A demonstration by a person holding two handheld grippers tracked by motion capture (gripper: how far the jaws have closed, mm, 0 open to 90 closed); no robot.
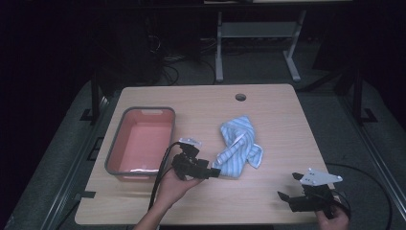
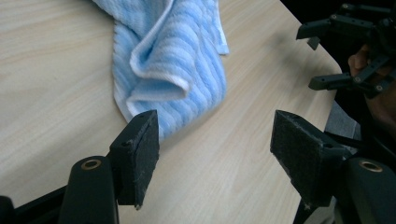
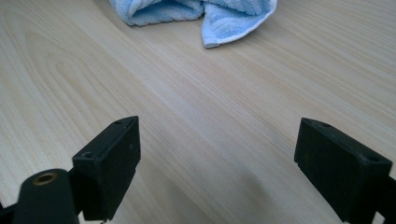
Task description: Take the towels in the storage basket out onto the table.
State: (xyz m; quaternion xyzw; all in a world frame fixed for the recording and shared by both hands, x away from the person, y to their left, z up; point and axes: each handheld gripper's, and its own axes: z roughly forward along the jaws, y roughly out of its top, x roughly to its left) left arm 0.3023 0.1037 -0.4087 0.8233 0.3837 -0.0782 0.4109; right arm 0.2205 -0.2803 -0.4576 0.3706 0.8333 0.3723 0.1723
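A crumpled blue-and-white striped towel (image 1: 239, 146) (image 2: 173, 56) (image 3: 196, 9) lies on the light wooden table (image 1: 277, 120), right of centre. My left gripper (image 1: 213, 171) (image 2: 215, 135) is held low at the towel's near-left corner. Its jaws stand open, and the towel's tip lies just ahead of the left pad (image 2: 140, 154) with nothing pressed between them. My right gripper (image 1: 289, 187) (image 3: 217, 154) hovers open over bare wood by the table's near right corner, pointing toward the towel. It also appears far off in the left gripper view (image 2: 306, 58).
A grey bin (image 1: 146, 109) with a pink inside stands at the table's left, just beyond my left hand. A round cable hole (image 1: 240, 97) sits near the far edge. Desk legs and cables fill the dark floor behind the table.
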